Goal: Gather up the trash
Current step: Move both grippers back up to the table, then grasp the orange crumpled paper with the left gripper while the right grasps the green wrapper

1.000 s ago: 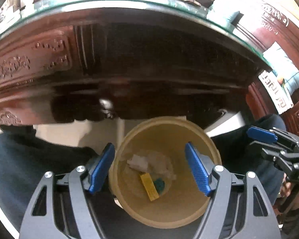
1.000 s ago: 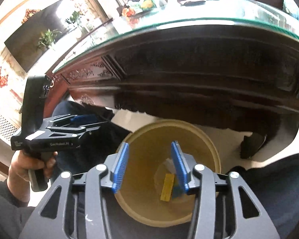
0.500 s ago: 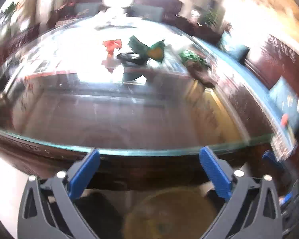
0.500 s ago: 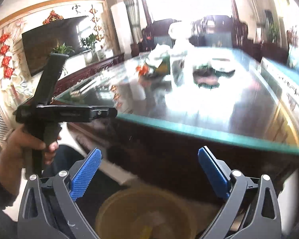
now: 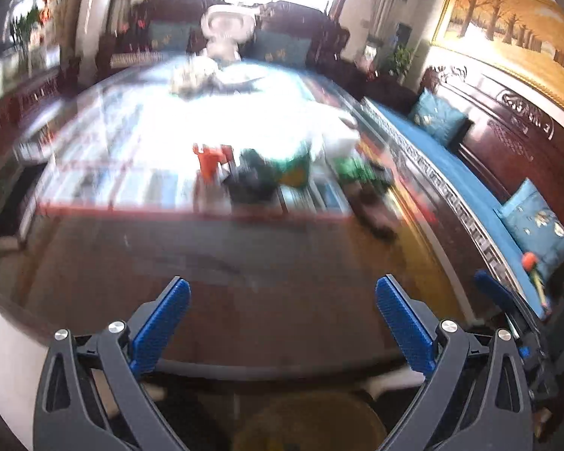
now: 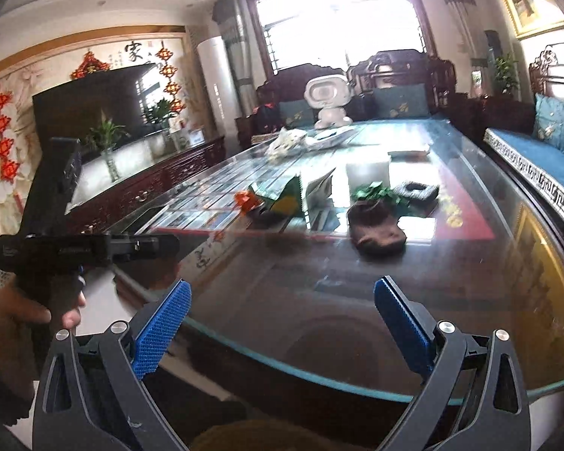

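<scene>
I have both grippers raised above the near edge of a long glass-topped table [image 6: 357, 293]. A second ago both pointed down into the yellow bin [image 5: 308, 424] on the floor, with the jaws partly closed over it. Since then the jaws have been opening and both views have swung up to the tabletop.

The left gripper [image 5: 282, 323] now has its blue pads spread wide with nothing between them. The right gripper [image 6: 282, 327] is the same: wide apart, empty. In the right view I can see the left gripper's body [image 6: 82, 251] off to the side, held by a hand [image 6: 30, 319].

The bin is now only a yellow rim at the very bottom of each view, under the table edge. A second ago it held a yellow strip, something blue-green and pale crumpled paper.

More trash waits near the middle of the table, well apart from both grippers: an orange scrap [image 6: 246, 201], a green and yellow wrapper [image 6: 287, 197], and green crumpled bits [image 6: 376, 191] beside a brown cloth-like lump [image 6: 376, 229]. The left view is blurred, so I go by the right.

I judge one drop is done and the next reach is starting.
</scene>
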A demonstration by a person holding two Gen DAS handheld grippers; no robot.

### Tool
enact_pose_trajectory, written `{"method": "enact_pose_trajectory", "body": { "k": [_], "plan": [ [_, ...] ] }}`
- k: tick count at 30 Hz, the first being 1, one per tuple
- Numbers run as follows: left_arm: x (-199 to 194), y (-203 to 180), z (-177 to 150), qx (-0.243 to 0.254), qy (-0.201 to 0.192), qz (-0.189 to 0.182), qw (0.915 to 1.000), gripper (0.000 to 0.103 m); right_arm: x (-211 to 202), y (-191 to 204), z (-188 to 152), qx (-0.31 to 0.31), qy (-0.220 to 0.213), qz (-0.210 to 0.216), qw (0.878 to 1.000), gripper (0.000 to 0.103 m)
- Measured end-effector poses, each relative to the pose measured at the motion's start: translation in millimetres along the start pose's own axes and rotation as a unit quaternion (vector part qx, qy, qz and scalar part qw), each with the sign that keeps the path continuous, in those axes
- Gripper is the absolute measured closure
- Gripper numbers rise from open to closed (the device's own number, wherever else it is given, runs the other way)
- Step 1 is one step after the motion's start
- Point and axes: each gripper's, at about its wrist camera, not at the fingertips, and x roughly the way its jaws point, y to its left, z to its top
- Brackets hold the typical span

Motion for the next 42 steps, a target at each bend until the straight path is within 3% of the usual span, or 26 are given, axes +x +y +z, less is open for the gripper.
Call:
{"method": "enact_pose_trajectory", "body": {
  "k": [2, 5, 14, 22, 28, 33, 42],
  "plan": [
    [12.8, 8.3, 19.7, 0.006, -0.028, 0.03, 0.9991, 0.004, 5.9, -0.4, 6.4, -0.007, 0.006, -0.011, 1.0, 0.008],
    [48.3, 28.4, 53.2, 0.006, -0.038, 0.059, 0.9975, 0.004, 13.7, -0.2, 16.3, -0.017, 0.004, -0.02, 1.0, 0.008],
    [119.5, 71.4, 108.3, 0.002, -0.026, 0.067, 0.9974, 0.004, 47.8, 2.0, 40.4, -0.019, 0.014, 0.013, 1.0, 0.009],
    [156.7, 87.7, 124.3, -0.032, 0.01, 0.063, 0.9975, 0.004, 84.9, -7.1, 57.6, 0.027, 0.033, 0.034, 0.999, 0.009],
    [173.1, 89.2, 114.1, -0.031, 0.042, 0.052, 0.9973, 0.024, 102.9, -5.2, 68.5, 0.031, 0.038, 0.037, 0.998, 0.009],
    [179.4, 87.0, 113.1, -0.031, 0.052, 0.047, 0.997, 0.049, 113.6, 1.6, 73.7, 0.025, 0.038, 0.041, 0.998, 0.009],
    [170.5, 79.7, 111.6, -0.016, 0.032, 0.028, 0.999, 0.055, 137.0, 7.6, 78.2, 0.015, 0.06, 0.04, 0.997, 0.009]
  ]
}}
